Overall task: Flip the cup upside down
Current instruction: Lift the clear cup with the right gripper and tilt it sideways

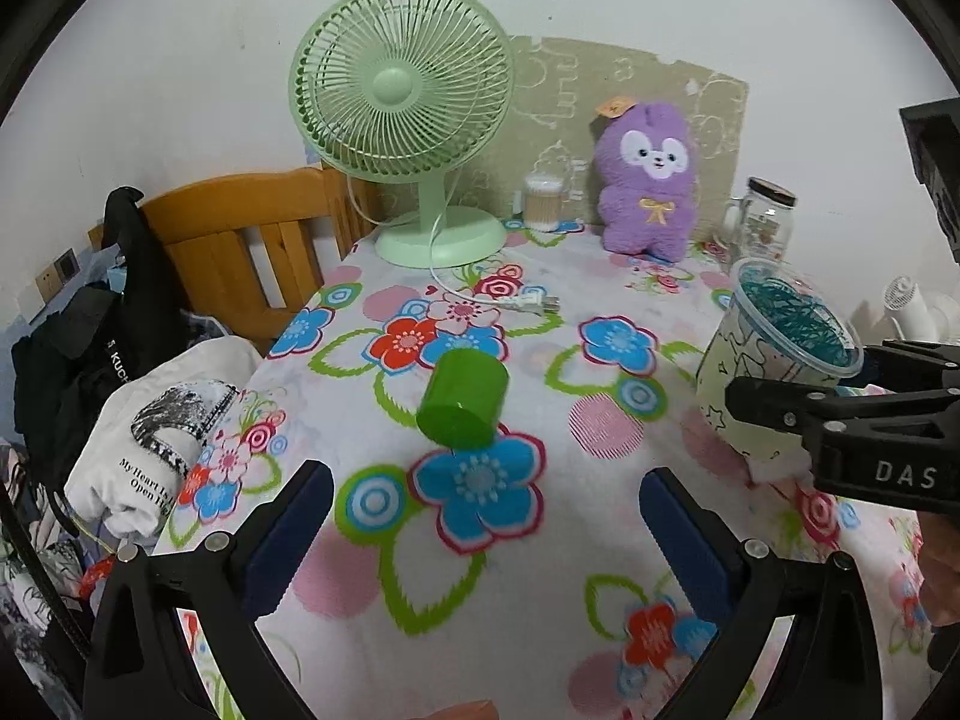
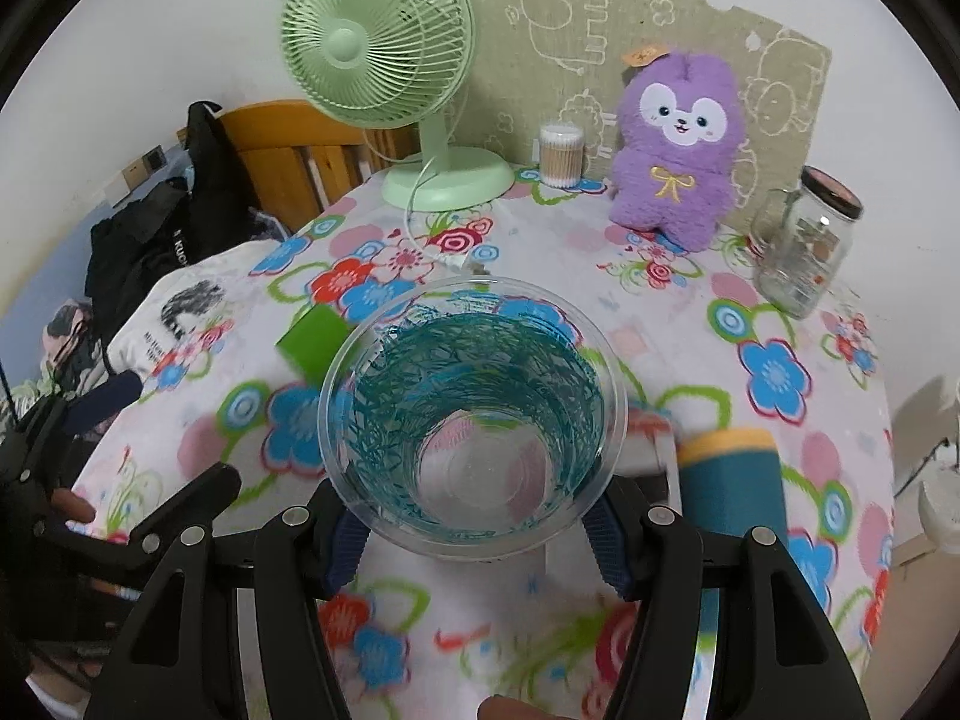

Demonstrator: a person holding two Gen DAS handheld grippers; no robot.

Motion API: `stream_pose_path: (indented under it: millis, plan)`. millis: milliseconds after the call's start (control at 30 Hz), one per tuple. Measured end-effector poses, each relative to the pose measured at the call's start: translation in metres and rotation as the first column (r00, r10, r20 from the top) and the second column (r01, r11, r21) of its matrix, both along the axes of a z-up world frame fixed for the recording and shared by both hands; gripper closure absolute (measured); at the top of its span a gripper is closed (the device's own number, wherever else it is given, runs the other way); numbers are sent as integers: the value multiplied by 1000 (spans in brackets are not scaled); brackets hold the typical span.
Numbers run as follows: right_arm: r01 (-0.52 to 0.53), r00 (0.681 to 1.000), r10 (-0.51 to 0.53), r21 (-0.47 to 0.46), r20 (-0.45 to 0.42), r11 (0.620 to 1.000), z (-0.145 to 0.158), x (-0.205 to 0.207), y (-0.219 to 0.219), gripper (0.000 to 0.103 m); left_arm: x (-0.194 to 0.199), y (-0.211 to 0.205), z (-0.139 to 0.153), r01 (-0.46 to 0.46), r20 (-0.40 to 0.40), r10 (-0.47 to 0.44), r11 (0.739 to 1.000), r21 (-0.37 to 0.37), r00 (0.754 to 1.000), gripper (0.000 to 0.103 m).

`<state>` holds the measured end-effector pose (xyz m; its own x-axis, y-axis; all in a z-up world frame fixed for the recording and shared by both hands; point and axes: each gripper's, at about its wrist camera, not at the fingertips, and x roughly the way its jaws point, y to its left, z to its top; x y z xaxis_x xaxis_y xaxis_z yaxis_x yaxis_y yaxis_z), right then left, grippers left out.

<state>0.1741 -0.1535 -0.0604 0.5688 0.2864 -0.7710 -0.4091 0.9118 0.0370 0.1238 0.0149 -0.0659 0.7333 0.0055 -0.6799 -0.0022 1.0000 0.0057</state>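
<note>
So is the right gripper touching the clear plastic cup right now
Touching. In the right wrist view the right gripper has its blue pads pressed against both sides of the clear plastic cup, with no gap visible.

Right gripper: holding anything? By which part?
Yes. The right gripper is shut on the clear plastic cup, fingers clamping opposite sides of its wall below the rim. The left gripper is open, holding nothing.

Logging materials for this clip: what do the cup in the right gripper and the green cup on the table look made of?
Clear cup, held in the right gripper: thin transparent plastic by its see-through wall and base, with teal scribble print. Green cup: opaque, smooth, likely plastic, with a soft sheen and uniform colour.
</note>
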Motion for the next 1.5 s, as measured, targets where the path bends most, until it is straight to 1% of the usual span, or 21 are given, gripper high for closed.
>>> stream_pose_path:
  millis: [133, 300, 467, 533, 600, 700, 767, 867, 967, 1067, 1133, 1167, 1267, 1367, 1400, 1500]
  plan:
    - [-1, 1000, 1, -29, -7, 1000, 3, -30, -10, 38, -22, -6, -2, 27, -6, -27, 1000, -10, 1000, 0]
    - [-2, 999, -2, -74, -49, 997, -1, -65, -22, 38, -45, -11, -5, 40, -6, -40, 999, -18, 999, 0]
    - [-28, 993, 5, -202, -117, 979, -9, -93, -29, 38, -65, -16, -7, 56, -4, -56, 998, -16, 998, 0]
    - [-72, 986, 28, -270, -162, 960, -11, -101, -30, 38, -71, -18, -8, 62, -2, -62, 998, -14, 998, 0]
    - [-117, 977, 45, -340, -210, 933, -14, -107, -30, 38, -77, -20, -8, 69, 3, -69, 998, -12, 998, 0]
    - [-182, 954, 51, -434, -296, 882, -23, -112, -28, 38, -83, -21, -9, 74, 9, -74, 997, -17, 997, 0]
    - [-224, 932, 40, -487, -359, 844, -32, -111, -26, 38, -85, -22, -11, 75, 8, -75, 997, -20, 997, 0]
    - [-279, 892, 19, -518, -451, 808, -45, -108, -22, 39, -87, -20, -14, 70, 3, -70, 997, -21, 998, 0]
    - [-336, 859, 9, -551, -512, 764, -59, -106, -15, 38, -89, -17, -17, 59, -7, -60, 998, -23, 998, 0]
    - [-381, 840, 19, -564, -542, 733, -69, -103, -5, 39, -89, -11, -22, 43, -20, -43, 999, -23, 999, 0]
    - [-396, 840, 35, -568, -542, 722, -71, -101, 3, 38, -88, -7, -25, 30, -30, -31, 999, -24, 999, 0]
    - [-403, 840, 46, -565, -540, 720, -71, -100, 6, 38, -87, -4, -26, 21, -35, -22, 999, -28, 999, 0]
    - [-412, 832, 61, -542, -551, 732, -74, -95, 12, 36, -84, 5, -29, 2, -50, -5, 999, -50, 999, 0]
    - [-422, 829, 76, -531, -553, 735, -76, -91, 16, 28, -82, 8, -31, -7, -61, 4, 999, -54, 998, 0]
    - [-425, 829, 81, -528, -554, 735, -77, -91, 18, 24, -82, 8, -32, -8, -61, 5, 999, -54, 998, 0]
    - [-432, 832, 99, -526, -546, 732, -76, -90, 20, 20, -82, 9, -32, -6, -60, 3, 999, -54, 998, 0]
